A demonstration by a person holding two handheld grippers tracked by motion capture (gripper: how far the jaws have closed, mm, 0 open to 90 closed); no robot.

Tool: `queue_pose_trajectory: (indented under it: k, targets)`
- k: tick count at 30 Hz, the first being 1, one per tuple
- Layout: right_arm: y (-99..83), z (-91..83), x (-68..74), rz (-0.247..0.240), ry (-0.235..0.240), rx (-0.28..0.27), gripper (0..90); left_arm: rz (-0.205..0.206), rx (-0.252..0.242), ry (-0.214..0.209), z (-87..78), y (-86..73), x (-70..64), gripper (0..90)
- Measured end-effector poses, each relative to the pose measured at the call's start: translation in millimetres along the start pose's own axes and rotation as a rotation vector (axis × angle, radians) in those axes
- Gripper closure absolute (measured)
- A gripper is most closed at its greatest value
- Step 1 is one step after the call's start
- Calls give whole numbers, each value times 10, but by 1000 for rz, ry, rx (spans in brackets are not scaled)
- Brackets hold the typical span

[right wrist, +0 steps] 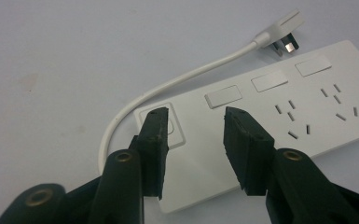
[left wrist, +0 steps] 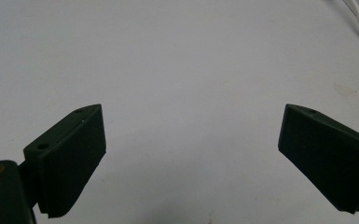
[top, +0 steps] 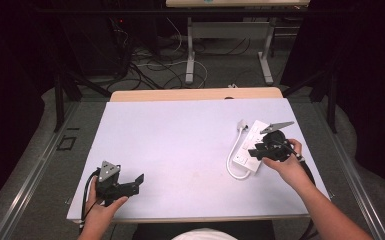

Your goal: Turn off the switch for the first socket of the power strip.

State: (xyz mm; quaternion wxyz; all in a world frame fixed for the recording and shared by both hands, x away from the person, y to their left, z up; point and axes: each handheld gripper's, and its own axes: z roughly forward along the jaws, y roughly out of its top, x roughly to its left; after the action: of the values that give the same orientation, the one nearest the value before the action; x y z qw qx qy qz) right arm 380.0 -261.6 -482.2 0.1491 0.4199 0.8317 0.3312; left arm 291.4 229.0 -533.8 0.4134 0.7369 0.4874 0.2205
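Hovering low over the strip [right wrist: 261,121], right gripper [right wrist: 196,126] has jaws partly spread above its switch end, pinching nothing. Strip lies at table [top: 180,140] right; best lower squarely onto the switch [right wrist: 161,126], avoiding the cord [right wrist: 168,84].

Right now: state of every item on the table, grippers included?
power strip: flat on the table, sockets up, nothing plugged in
cable: loops out from the strip's end, lies loose
plug: unplugged, lying on the table beside the strip
right gripper: open, jaws poised over the strip's end by the square button
left gripper: wide open, holds nothing, over bare table
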Motion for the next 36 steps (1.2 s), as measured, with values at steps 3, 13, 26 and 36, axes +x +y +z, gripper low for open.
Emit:
queue_pose_trajectory:
  k: [3, 13, 26, 36]
  targets:
    - [-35, -25, 16, 0, -3, -5, 540, 1, -1, 1, 0, 0, 1, 74]
    - [-156, -101, -1, 32, -2, -23, 416, 0, 0, 1, -2, 0, 0, 74]
    - [-339, -304, -121, 104, -56, -72, 309, 0, 1, 3, -1, -2, 4, 74]
    - [-507, -441, -186, 158, -79, -119, 191, -2, 1, 4, -2, -2, 5, 74]
